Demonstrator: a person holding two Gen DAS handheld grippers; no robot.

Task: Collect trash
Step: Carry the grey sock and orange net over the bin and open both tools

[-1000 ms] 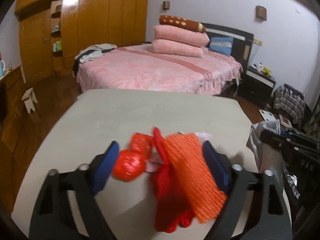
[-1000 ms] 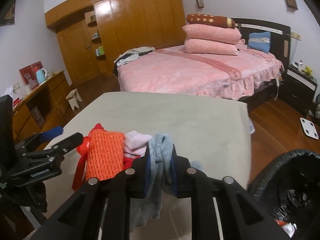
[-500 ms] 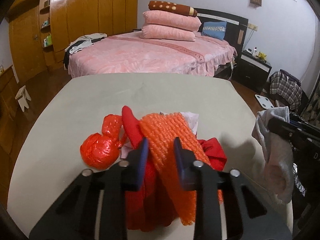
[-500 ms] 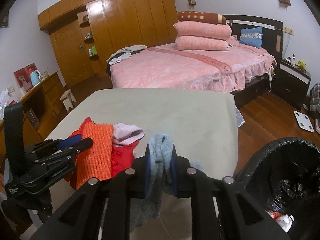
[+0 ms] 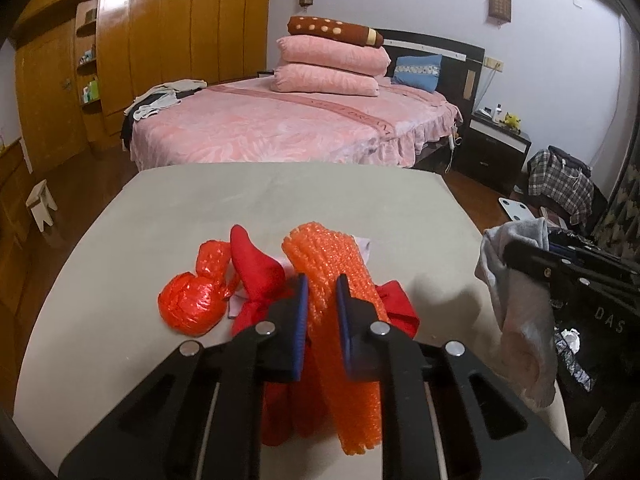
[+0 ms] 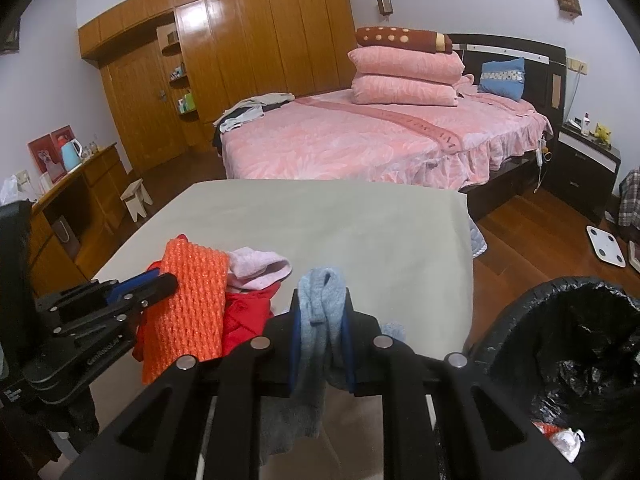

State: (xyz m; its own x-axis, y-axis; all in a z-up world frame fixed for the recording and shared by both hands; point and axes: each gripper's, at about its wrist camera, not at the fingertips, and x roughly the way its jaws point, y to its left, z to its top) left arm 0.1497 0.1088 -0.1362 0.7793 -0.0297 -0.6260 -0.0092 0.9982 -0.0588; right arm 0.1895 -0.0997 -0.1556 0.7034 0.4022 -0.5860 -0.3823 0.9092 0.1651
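My left gripper (image 5: 322, 284) is shut on an orange foam net sleeve (image 5: 344, 276), held over the grey table (image 5: 280, 196); the sleeve also shows in the right wrist view (image 6: 188, 300). A crumpled orange-red plastic bag (image 5: 190, 304) and red cloth (image 5: 256, 272) lie beside it. A pink sock (image 6: 256, 266) lies behind the sleeve. My right gripper (image 6: 322, 300) is shut on a grey-blue sock (image 6: 320, 312), which hangs at the table's right edge (image 5: 516, 312). A bin with a black bag (image 6: 568, 344) stands low at the right, with some trash inside.
A pink bed (image 6: 380, 140) with stacked pillows stands beyond the table. Wooden wardrobes (image 6: 240, 60) line the back wall. A small white stool (image 6: 138, 198) is on the floor at left, a nightstand (image 6: 588, 168) and a white scale (image 6: 606, 246) at right.
My left gripper went from open around the trash pile to shut on the orange foam sleeve and has lifted it slightly. My right gripper stays shut on the sock and shifted right toward the bin.
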